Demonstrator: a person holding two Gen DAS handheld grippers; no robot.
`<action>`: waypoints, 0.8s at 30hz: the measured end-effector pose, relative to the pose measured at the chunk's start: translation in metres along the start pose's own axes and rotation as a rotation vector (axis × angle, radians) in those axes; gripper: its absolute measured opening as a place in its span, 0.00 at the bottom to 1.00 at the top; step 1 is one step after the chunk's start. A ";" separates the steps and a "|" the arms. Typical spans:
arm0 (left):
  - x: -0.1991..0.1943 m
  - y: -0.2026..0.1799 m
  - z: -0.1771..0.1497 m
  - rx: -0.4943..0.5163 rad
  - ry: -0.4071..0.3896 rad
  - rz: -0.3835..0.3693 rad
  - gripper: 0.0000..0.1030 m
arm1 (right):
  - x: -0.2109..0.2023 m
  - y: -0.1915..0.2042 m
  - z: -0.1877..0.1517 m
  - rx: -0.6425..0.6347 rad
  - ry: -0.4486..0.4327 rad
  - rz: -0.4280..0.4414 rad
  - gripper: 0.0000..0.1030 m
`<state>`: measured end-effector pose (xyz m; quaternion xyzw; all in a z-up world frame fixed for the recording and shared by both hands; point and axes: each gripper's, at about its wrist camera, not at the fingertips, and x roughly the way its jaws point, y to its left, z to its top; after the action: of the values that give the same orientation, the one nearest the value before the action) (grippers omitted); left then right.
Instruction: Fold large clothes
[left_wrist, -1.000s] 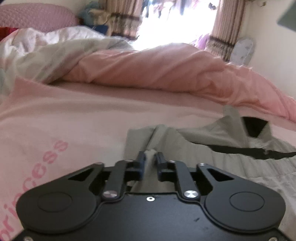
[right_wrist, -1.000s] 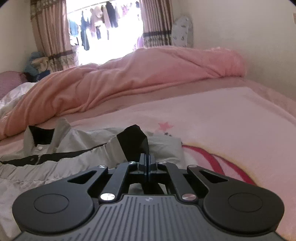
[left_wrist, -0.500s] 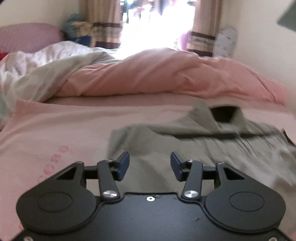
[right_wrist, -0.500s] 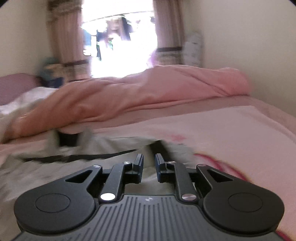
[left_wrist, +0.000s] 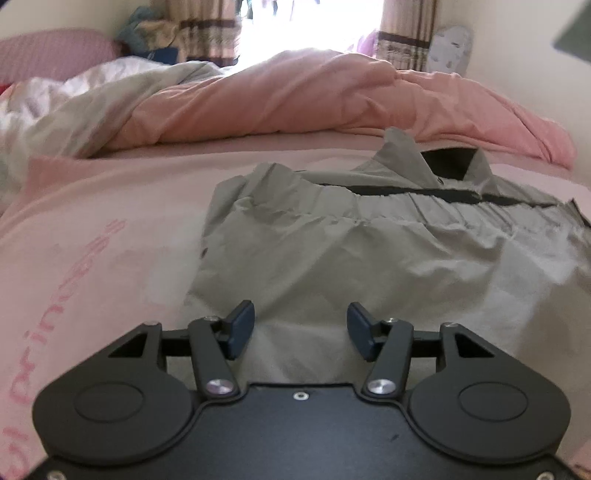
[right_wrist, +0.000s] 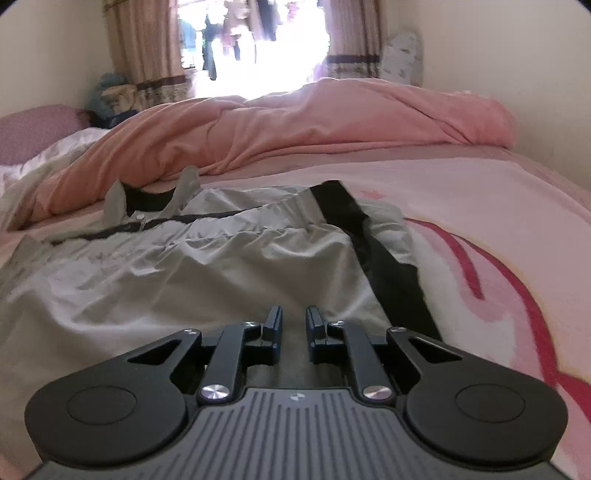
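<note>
Left gripper (left_wrist: 301, 328): released, jaws spread wide, empty. Right gripper (right_wrist: 293, 328): released, jaws slightly apart, empty. The jacket (left_wrist: 369, 258) lies flat on the bed (left_wrist: 92, 240), directly ahead of and beneath both grippers. Its collar (right_wrist: 147, 199) sits far ahead, near the quilt (right_wrist: 295, 125).

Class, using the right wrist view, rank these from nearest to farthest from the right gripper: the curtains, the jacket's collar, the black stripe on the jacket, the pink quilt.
1. Black stripe, just ahead of the right gripper, to its right.
2. Collar, farther up the grey jacket, to the left.
3. Pink quilt, heaped across the bed behind the collar.
4. Curtains, at the far wall by the bright window.
</note>
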<state>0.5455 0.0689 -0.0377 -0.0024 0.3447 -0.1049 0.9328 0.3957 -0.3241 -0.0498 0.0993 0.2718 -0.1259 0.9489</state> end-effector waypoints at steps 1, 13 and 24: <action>-0.013 0.003 -0.002 -0.020 -0.005 -0.019 0.54 | -0.012 -0.001 -0.001 -0.001 -0.019 0.009 0.17; -0.066 0.009 -0.082 -0.058 0.013 -0.040 0.57 | -0.055 -0.017 -0.047 -0.019 0.019 -0.050 0.22; -0.071 0.018 -0.080 -0.139 0.009 -0.043 0.57 | -0.072 0.022 -0.050 -0.068 -0.032 -0.124 0.23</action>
<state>0.4453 0.1054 -0.0545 -0.0741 0.3551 -0.1009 0.9264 0.3187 -0.2767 -0.0504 0.0481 0.2662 -0.1769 0.9463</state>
